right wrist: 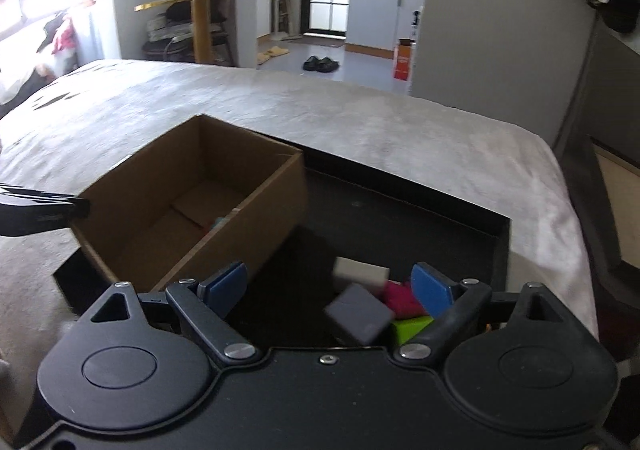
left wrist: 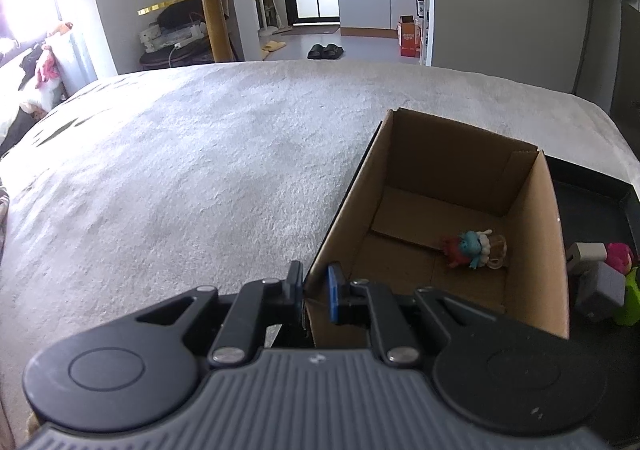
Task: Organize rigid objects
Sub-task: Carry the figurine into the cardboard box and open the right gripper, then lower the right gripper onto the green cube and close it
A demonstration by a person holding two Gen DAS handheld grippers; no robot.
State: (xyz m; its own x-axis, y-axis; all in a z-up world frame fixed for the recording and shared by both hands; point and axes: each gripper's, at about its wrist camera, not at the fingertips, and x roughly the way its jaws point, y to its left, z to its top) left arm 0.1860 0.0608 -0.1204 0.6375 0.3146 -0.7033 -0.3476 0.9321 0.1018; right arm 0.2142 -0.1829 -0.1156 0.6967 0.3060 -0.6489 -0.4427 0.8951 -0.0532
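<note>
A brown cardboard box [left wrist: 536, 234] stands open on a black tray [right wrist: 400, 217] on the bed. A small red and blue toy figure [left wrist: 474, 248] lies on the box floor. My left gripper [left wrist: 316, 292] straddles the box's near left corner wall, one pad on each side, nearly closed on the cardboard. My right gripper [right wrist: 334, 288] is open and empty above the tray, right of the box [right wrist: 192, 205]. Between its fingers lie a grey block [right wrist: 358, 314], a white block [right wrist: 360, 274], a pink block [right wrist: 400, 300] and a green block [right wrist: 410, 330].
The grey bedspread [left wrist: 200, 177] stretches wide to the left and behind the box. The same blocks show at the right edge of the left wrist view [left wrist: 604, 282]. A gold side table [left wrist: 212, 1] and the kitchen doorway lie beyond the bed.
</note>
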